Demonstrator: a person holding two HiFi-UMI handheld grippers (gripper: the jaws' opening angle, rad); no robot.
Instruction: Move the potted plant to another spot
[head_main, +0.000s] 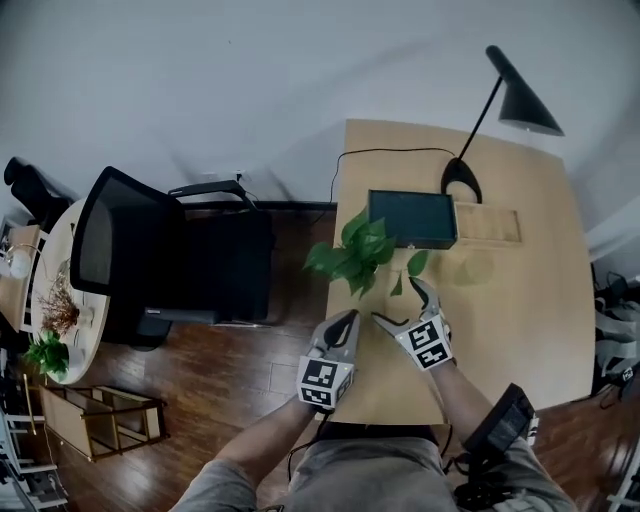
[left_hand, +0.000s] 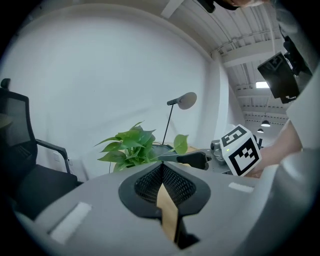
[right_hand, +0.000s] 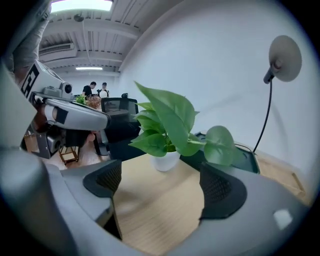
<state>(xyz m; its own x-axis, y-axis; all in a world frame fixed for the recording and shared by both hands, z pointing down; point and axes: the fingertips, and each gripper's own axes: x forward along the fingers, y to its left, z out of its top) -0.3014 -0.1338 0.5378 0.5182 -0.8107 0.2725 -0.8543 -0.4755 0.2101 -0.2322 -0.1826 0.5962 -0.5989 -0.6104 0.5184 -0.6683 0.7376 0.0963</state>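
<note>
Green potted plant (right_hand: 167, 131) upright on wooden desk (head_main: 505, 300), long axis vertical.

In the head view, both grippers sat just below the centre of the frame, side by side and close together. The left gripper (head_main: 348, 320) pointed toward the top of the frame, tilted slightly right. In the left gripper view, its jaws were closed pad against pad (left_hand: 162, 176). The right gripper (head_main: 405, 305) pointed up and slightly left. In the right gripper view (right_hand: 162, 186), its jaws were spread wide apart. The left forearm (head_main: 258, 447) and the right forearm (head_main: 464, 400) rose from the bottom edge and converged toward the grippers.
</note>
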